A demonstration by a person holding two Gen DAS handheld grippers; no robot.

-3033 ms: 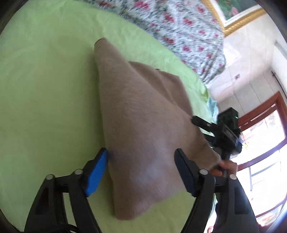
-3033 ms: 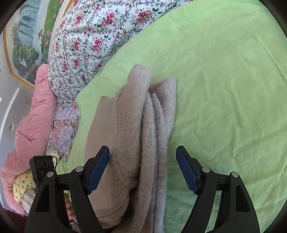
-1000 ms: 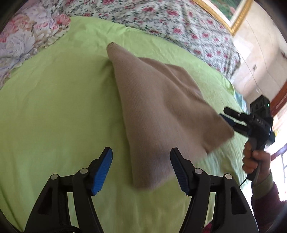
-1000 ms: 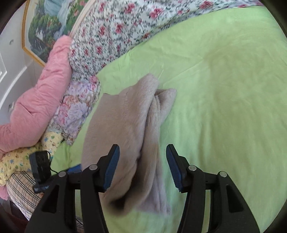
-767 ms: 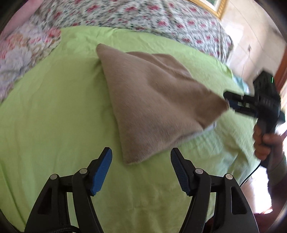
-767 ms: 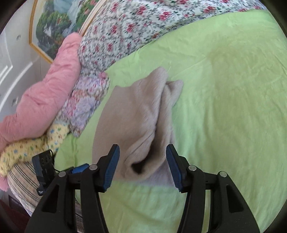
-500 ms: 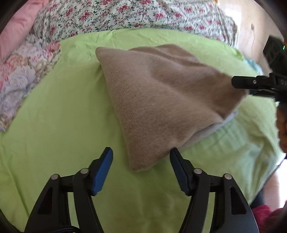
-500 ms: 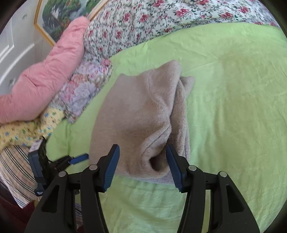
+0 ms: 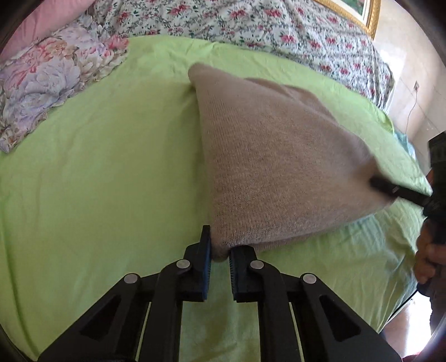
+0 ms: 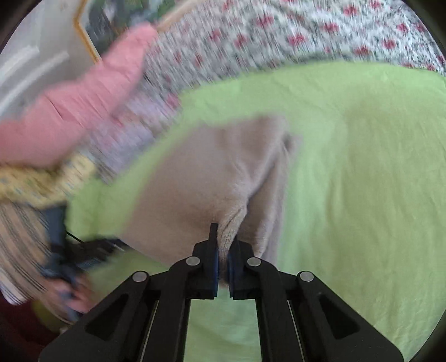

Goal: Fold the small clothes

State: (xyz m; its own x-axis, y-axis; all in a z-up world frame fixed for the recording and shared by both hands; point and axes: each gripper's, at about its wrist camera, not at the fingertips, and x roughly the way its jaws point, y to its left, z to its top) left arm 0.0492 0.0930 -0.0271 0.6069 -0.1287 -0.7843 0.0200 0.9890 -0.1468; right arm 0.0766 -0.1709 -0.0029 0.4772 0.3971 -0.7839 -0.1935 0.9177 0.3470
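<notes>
Green sheeting [image 9: 97,167] covers the bed under both of your grippers, and a flowered quilt [image 9: 251,25] runs along its far side. At the far left of the left wrist view a pale floral pillow [image 9: 47,80] lies on the sheet, well apart from the garment.

Your left gripper [image 9: 220,260] has its blue-padded jaws drawn nearly together on the near corner of the beige knit garment [image 9: 278,172]. From that pinched corner the cloth fans away in a broad wedge, its far tip resting on the sheet near the quilt. At the right edge of this view your other tool clamps the garment's right corner, and your right hand [image 9: 429,250] grips the handle below it.

Over on the right wrist view, motion blur smears the left half, so the pink bolster [image 10: 83,111] and yellow patterned cloth [image 10: 36,181] beneath it are only rough shapes there; the dark form low at the left is probably your left tool, though I can't be sure.

Your right gripper [image 10: 222,267] is closed almost fully, with a thick folded edge of the beige knit garment [image 10: 209,172] squeezed between its pads. Beyond the jaws the fabric bunches into a vertical ridge, and to the right of that the green sheeting [image 10: 362,195] lies bare.
</notes>
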